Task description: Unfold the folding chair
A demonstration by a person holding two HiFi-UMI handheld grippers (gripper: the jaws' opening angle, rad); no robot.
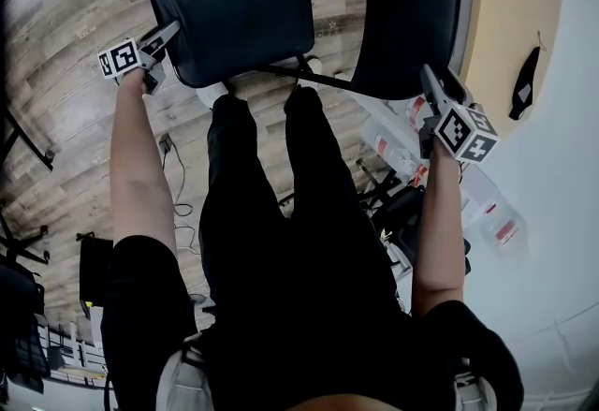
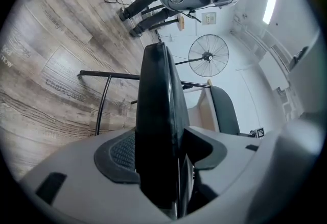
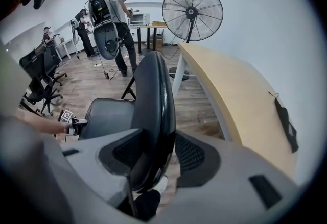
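The black folding chair stands in front of my legs, its padded seat (image 1: pixel 229 2) to the left and its backrest (image 1: pixel 407 7) to the right. My left gripper (image 1: pixel 168 30) is at the seat's left edge. In the left gripper view the seat edge (image 2: pixel 158 116) fills the gap between the jaws, and the left gripper (image 2: pixel 161 149) is shut on it. My right gripper (image 1: pixel 432 86) sits on the backrest's near edge. In the right gripper view the right gripper (image 3: pixel 153 162) is shut on the backrest (image 3: pixel 153 100), and the seat (image 3: pixel 110 110) lies beyond it.
A light wooden table (image 1: pixel 515 16) runs along the chair's right side, with a black item (image 1: pixel 524 81) on it. A standing fan (image 3: pixel 192 12) is behind the chair. People (image 3: pixel 115 19) stand at the far end of the plank floor, and office chairs (image 3: pixel 38 75) line the left.
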